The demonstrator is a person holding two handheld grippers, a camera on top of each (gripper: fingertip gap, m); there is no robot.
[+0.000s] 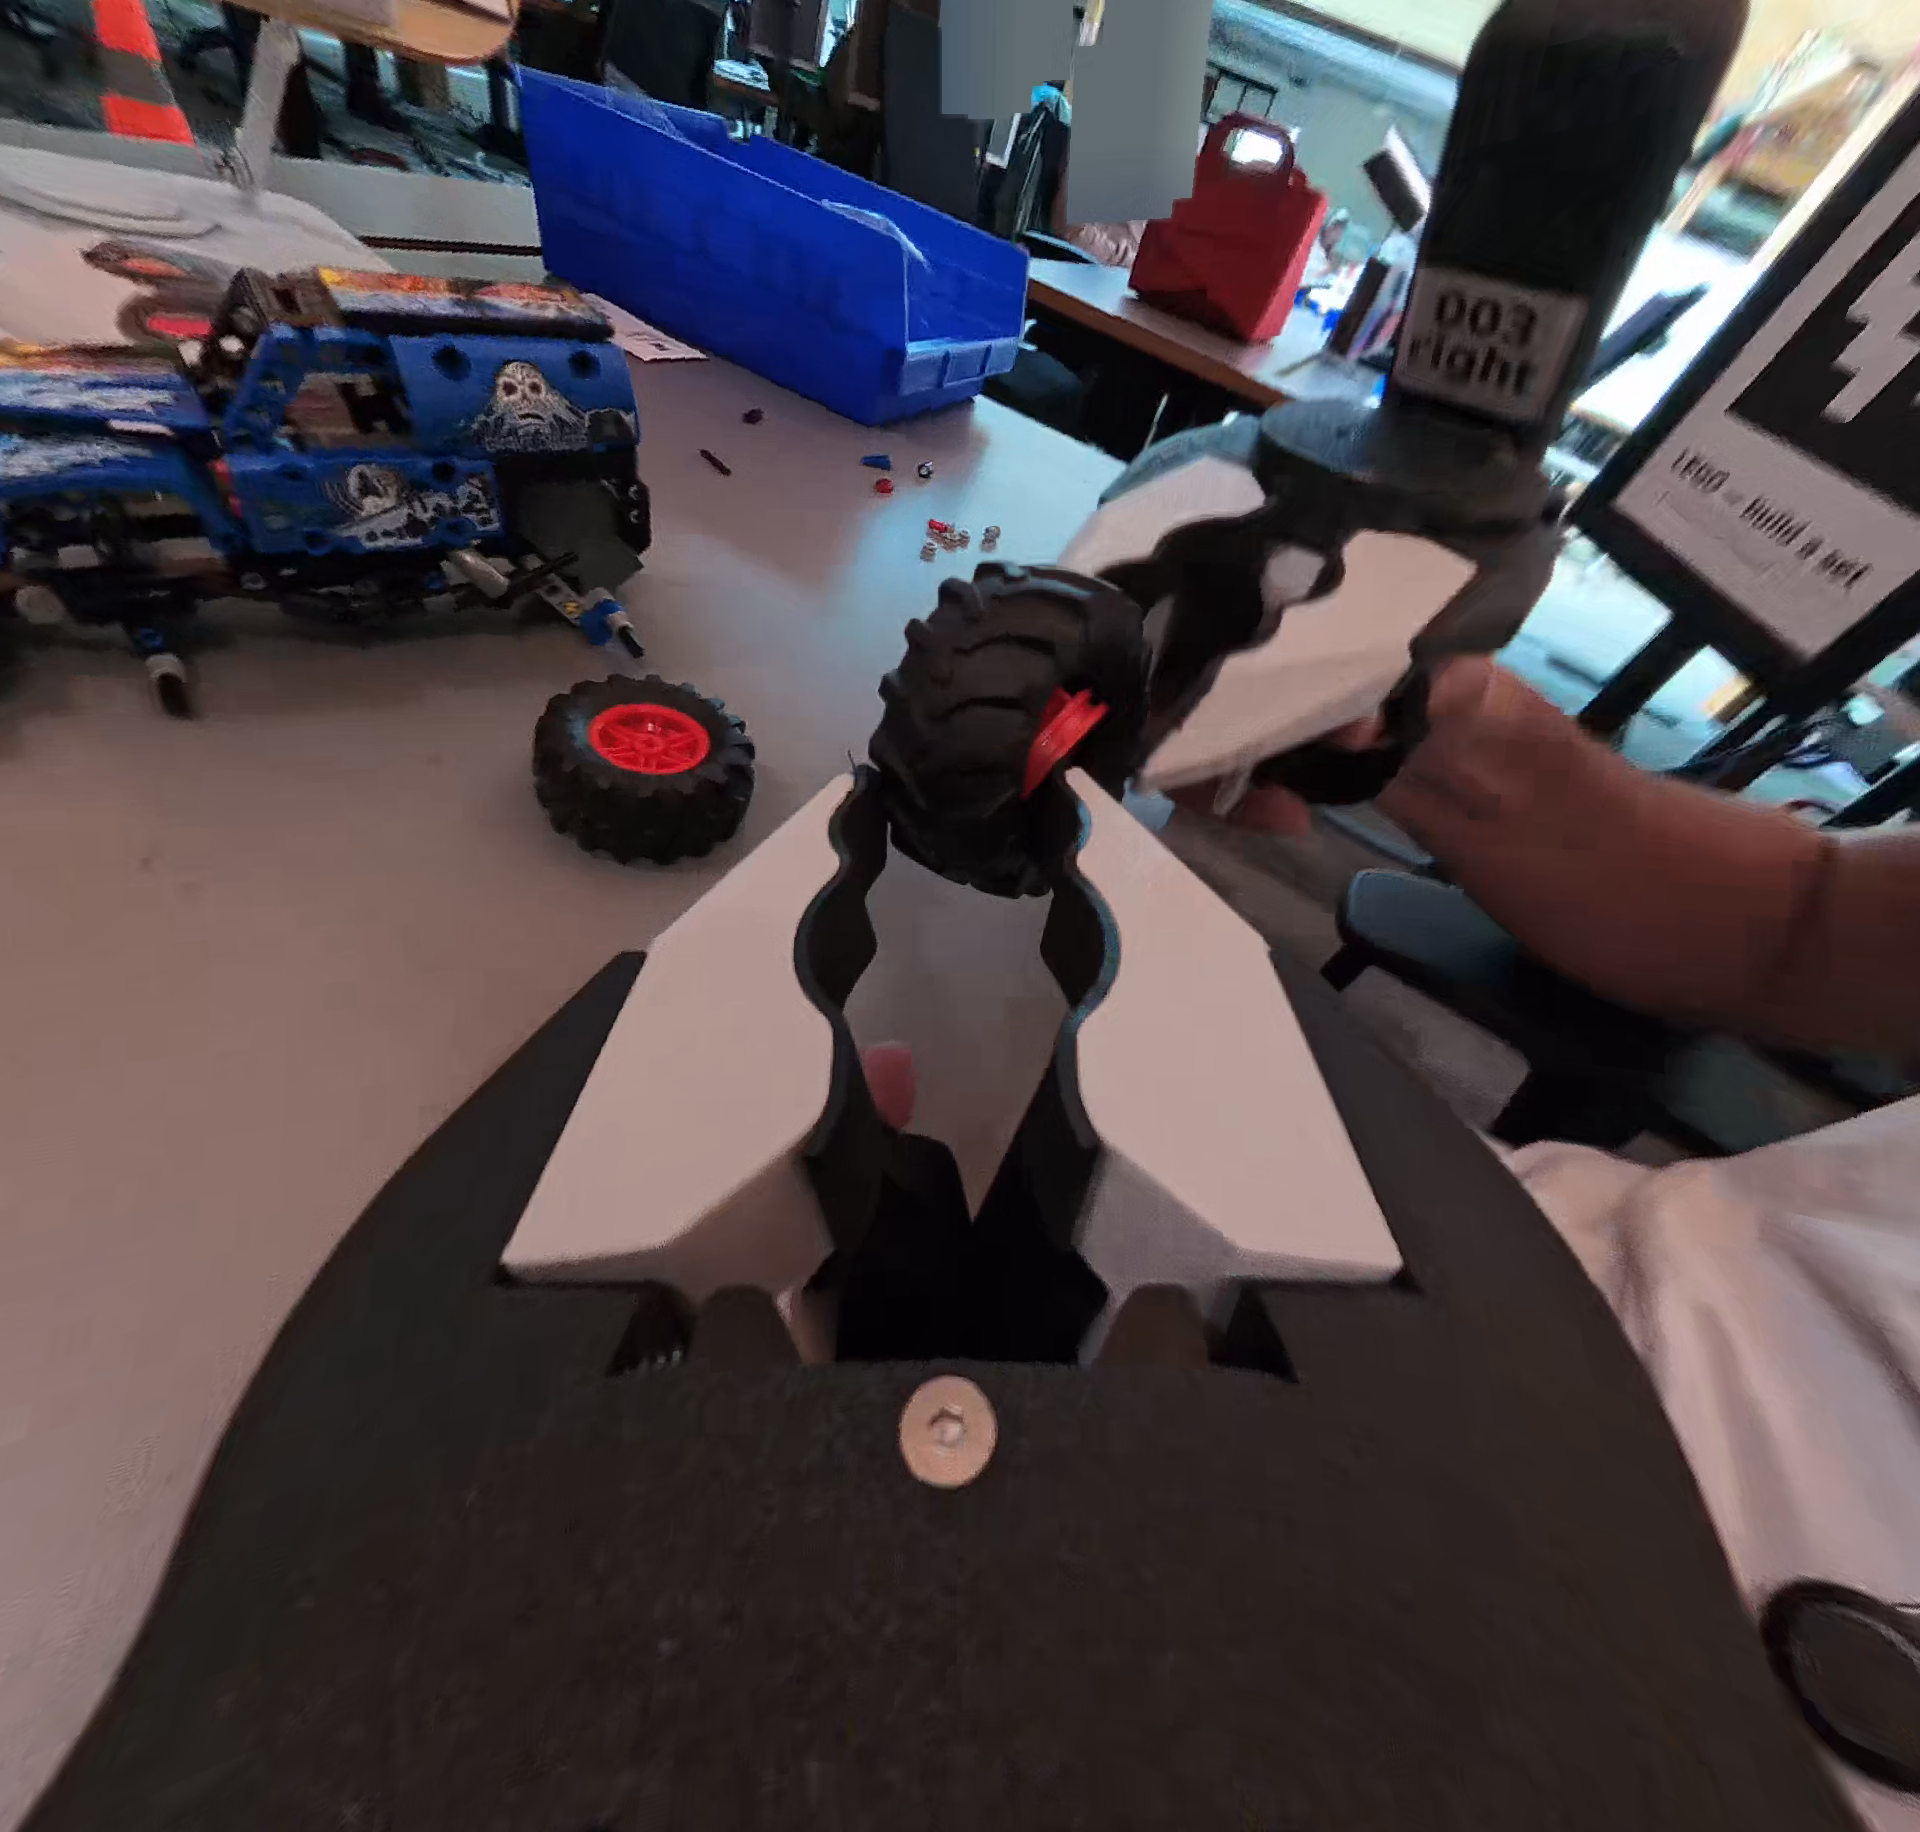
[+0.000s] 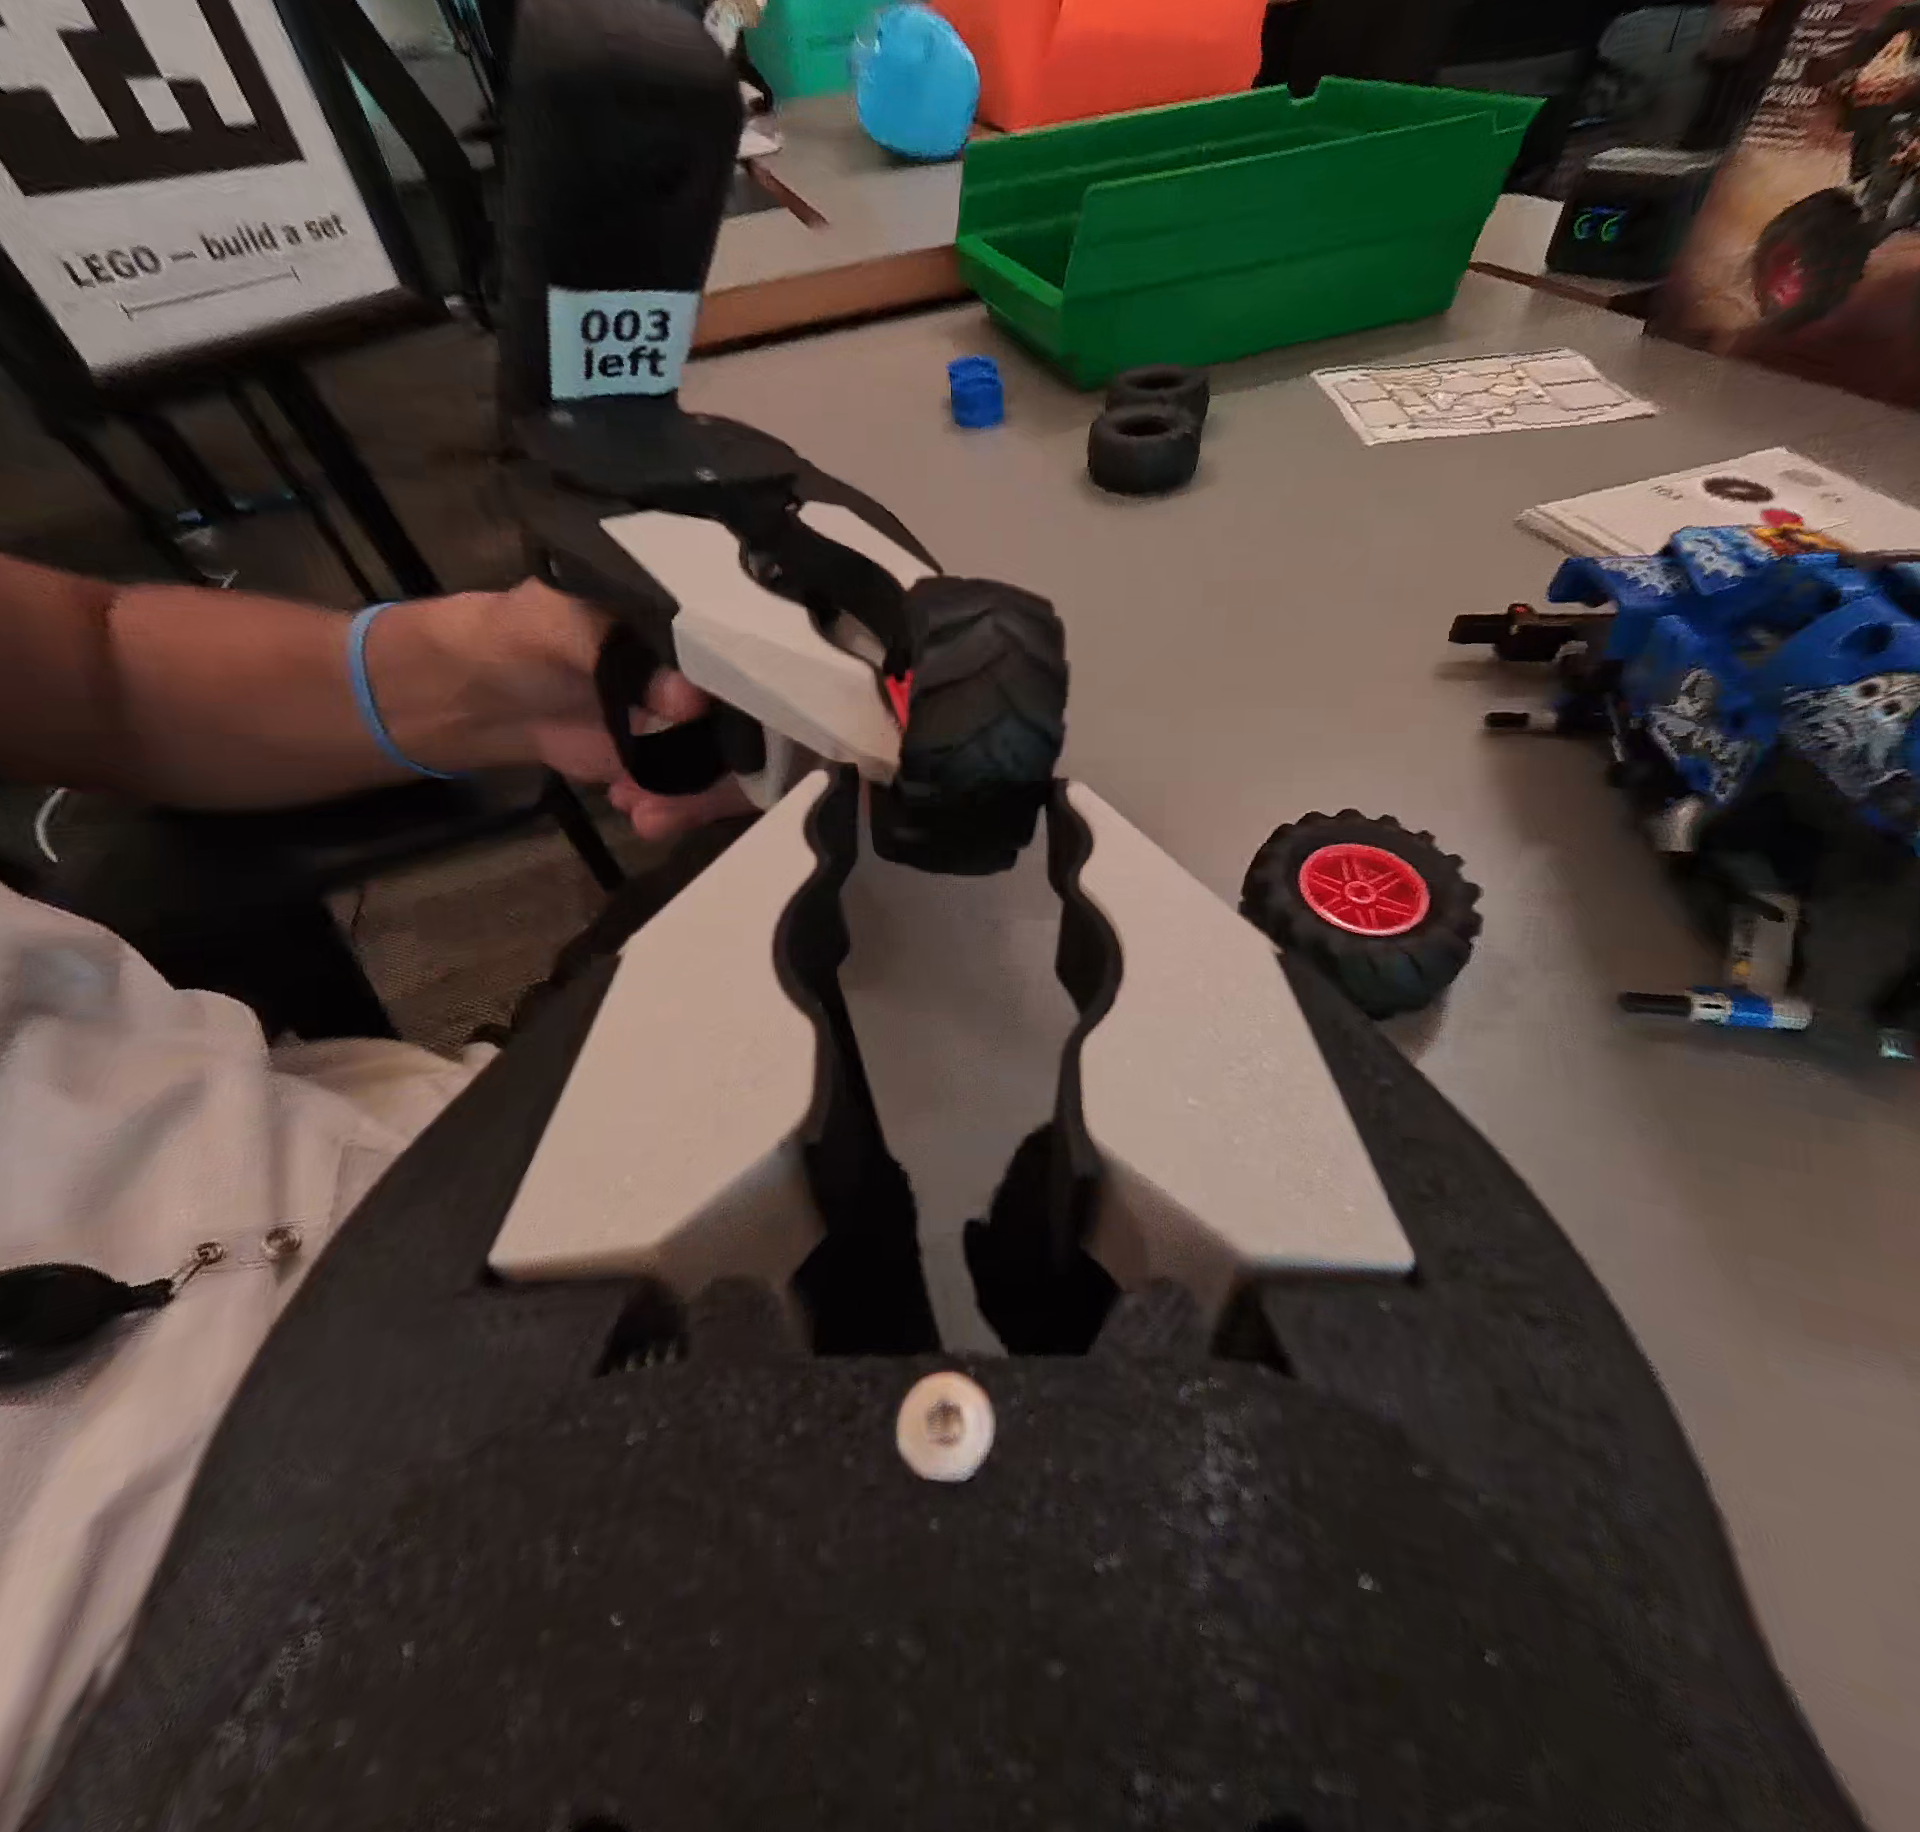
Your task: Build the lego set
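On the grey table [image 2: 1351,639], both hand-held grippers, left [image 1: 966,795] and right [image 2: 951,795], clamp one knobbly black rubber tyre [image 1: 987,712]; squeeze evenly to seat its red plastic rim [image 1: 1060,733] squarely.

- wheel [image 1: 987,722] – black tyre, red hub, held up off table, pinched betw both grippers
- 2nd wheel [image 1: 644,766] – flat on table, red hub up
- truck [image 1: 322,452] – blue, no wheels on, on table

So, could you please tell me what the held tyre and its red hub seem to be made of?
Held tyre: apparently matte black rubber, given its dull, chunky tread lugs. Red hub: probably hard, glossy plastic, judging by its bright sheen, though it is partly hidden.
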